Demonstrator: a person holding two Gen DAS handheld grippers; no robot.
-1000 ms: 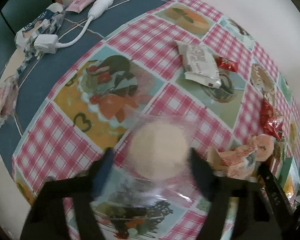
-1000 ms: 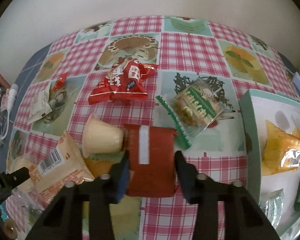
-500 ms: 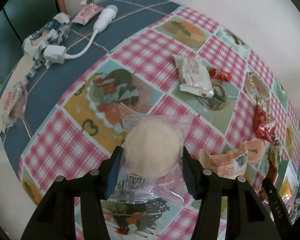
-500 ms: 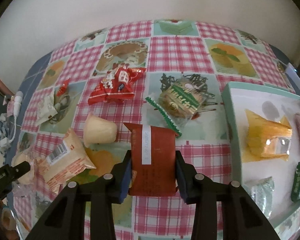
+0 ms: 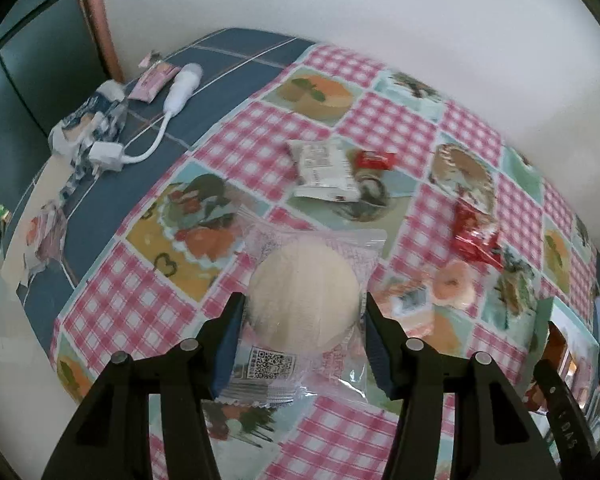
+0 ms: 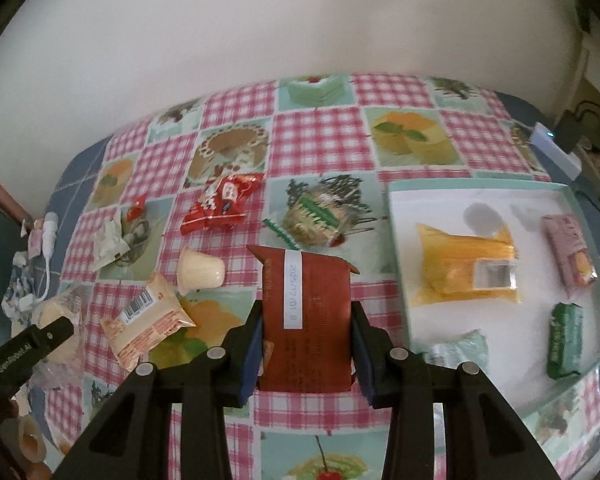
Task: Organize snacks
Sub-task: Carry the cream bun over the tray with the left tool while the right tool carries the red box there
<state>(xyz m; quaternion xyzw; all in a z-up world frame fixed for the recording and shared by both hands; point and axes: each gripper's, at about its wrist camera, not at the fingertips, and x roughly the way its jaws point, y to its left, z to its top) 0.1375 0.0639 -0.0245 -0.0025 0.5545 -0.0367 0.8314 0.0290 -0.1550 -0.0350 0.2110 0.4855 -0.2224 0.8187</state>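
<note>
At the bottom centre of the left wrist view, the left gripper [image 5: 302,332] pinched a round cream bun in a clear wrapper [image 5: 304,296], held above the checked tablecloth [image 5: 140,308]. In the right wrist view, the right gripper [image 6: 305,332] pinched a brown-red packet [image 6: 305,312] in the same place. Further away, at the right of that view, the tray [image 6: 398,240] already had a yellow packet [image 6: 466,268] and a green bar [image 6: 565,338]. More snacks lay in the upper left, among them a red bag [image 6: 220,204]. I think the slippery wrapper could slide from the pads, or the soft bun could be squashed, if the grip changed on the way.
</note>
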